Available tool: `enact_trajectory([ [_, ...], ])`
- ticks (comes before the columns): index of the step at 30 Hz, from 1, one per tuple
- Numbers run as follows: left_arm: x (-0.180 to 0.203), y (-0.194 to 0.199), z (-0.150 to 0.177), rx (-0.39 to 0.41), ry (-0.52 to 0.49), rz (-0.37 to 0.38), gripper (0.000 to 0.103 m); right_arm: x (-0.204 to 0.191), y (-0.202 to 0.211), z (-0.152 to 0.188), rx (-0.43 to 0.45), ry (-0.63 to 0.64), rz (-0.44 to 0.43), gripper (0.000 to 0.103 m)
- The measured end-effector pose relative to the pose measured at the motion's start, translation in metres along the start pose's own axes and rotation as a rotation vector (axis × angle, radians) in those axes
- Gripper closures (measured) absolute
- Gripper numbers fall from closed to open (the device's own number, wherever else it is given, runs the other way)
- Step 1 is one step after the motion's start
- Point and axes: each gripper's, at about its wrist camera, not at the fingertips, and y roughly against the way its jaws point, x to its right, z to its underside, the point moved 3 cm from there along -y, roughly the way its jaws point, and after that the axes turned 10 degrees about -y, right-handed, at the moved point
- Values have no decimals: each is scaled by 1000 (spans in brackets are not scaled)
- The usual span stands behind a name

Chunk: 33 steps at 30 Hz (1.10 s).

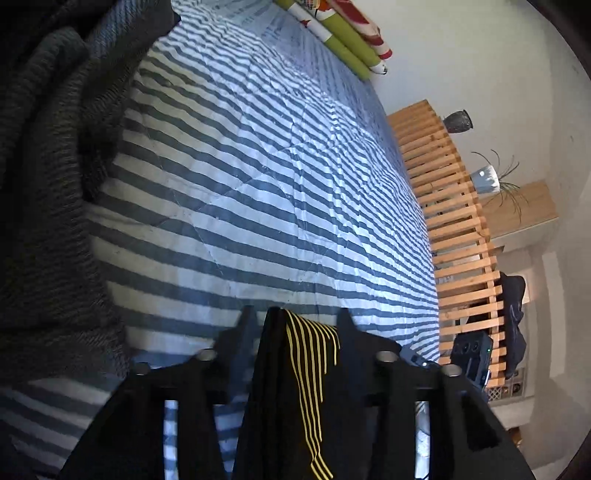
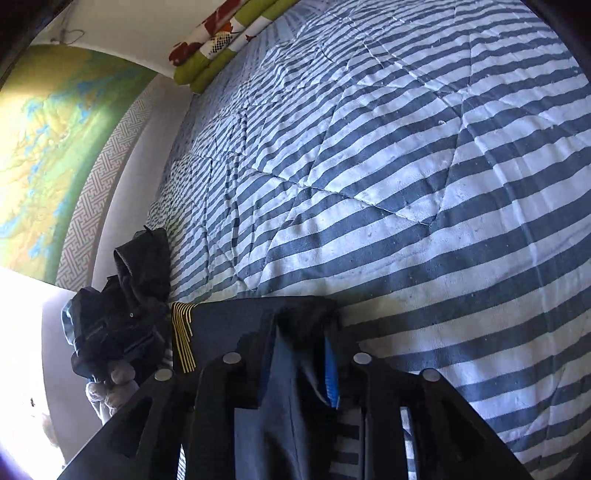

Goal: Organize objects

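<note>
Left wrist view first: anything between the jaws of the left gripper (image 1: 295, 321)?

Yes. Parted roughly halfway, with a dark garment (image 1: 273, 387) hanging down through the gap, thin yellow stripes (image 1: 310, 362) running along one fold. No firm pinch to be seen there, just cloth draped loosely between the two fingers.

And underneath?

A quilt (image 1: 258, 184) in blue-grey and white stripes, spread flat over the bed. To the left, a dark grey knitted blanket (image 1: 44, 184), rumpled (heaped rather than folded). At the far end, rolled bedding (image 1: 343, 33) in green, white and red. Off the right side, a slatted wooden frame (image 1: 450, 206) against the wall.

Same garment in the right wrist view?

Looks so: same yellow stripes (image 2: 183, 332) at the left, then dark cloth (image 2: 280, 406) stretching across and bunching up over the tips of the right gripper (image 2: 299, 321). Low over the near part of the quilt (image 2: 406, 184), at its edge.

Clamped or loose on that side?

Cannot tell. Narrower than the left, clearly, with fabric filling the gap and hiding the pads. Pressing or merely touching, impossible to say.

Anything else there?

A green and yellow wall picture (image 2: 48, 147) on the left, patterned border beside it.
</note>
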Motion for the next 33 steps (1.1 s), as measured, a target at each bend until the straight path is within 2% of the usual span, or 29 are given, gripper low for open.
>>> enact_trajectory([
  [3, 18, 3, 19, -40, -79, -18, 48, -4, 16, 10, 10, 48, 10, 67],
  [6, 33, 6, 48, -78, -132, -102, 48, -3, 32, 26, 13, 76, 30, 65],
  [8, 38, 15, 67, -65, -164, -144, 49, -1, 41, 44, 6, 92, 51, 65],
  [11, 51, 33, 94, -34, -211, -158, 50, 3, 51, 78, -24, 146, 80, 65],
  [13, 60, 40, 110, -44, -240, -153, 63, 8, 53, 99, -46, 171, 102, 65],
  [15, 68, 44, 129, -84, -270, -155, 68, 14, 51, 115, -78, 172, 110, 65],
  [18, 77, 34, 151, -151, -332, -227, 68, 18, 42, 131, -110, 171, 120, 65],
  [20, 79, 25, 162, -188, -349, -243, 68, 21, 37, 137, -125, 162, 123, 65],
  [21, 77, 27, 166, -197, -353, -247, 71, 23, 35, 141, -137, 152, 117, 65],
  [22, 78, 24, 169, -203, -369, -262, 93, 23, 33, 143, -147, 148, 110, 65],
  [23, 78, 22, 171, -209, -385, -285, 103, 23, 31, 146, -155, 149, 110, 65],
  [25, 75, 25, 171, -204, -366, -273, 101, 19, 28, 151, -173, 154, 103, 65],
  [28, 66, 32, 162, -181, -330, -281, 102, 4, 26, 164, -238, 188, 41, 65],
  [31, 61, 43, 148, -141, -294, -265, 100, -8, 31, 170, -222, 282, 77, 65],
  [32, 59, 44, 141, -135, -289, -256, 97, -9, 35, 168, -203, 294, 87, 65],
  [33, 59, 45, 134, -129, -281, -248, 86, -9, 39, 164, -178, 297, 87, 65],
])
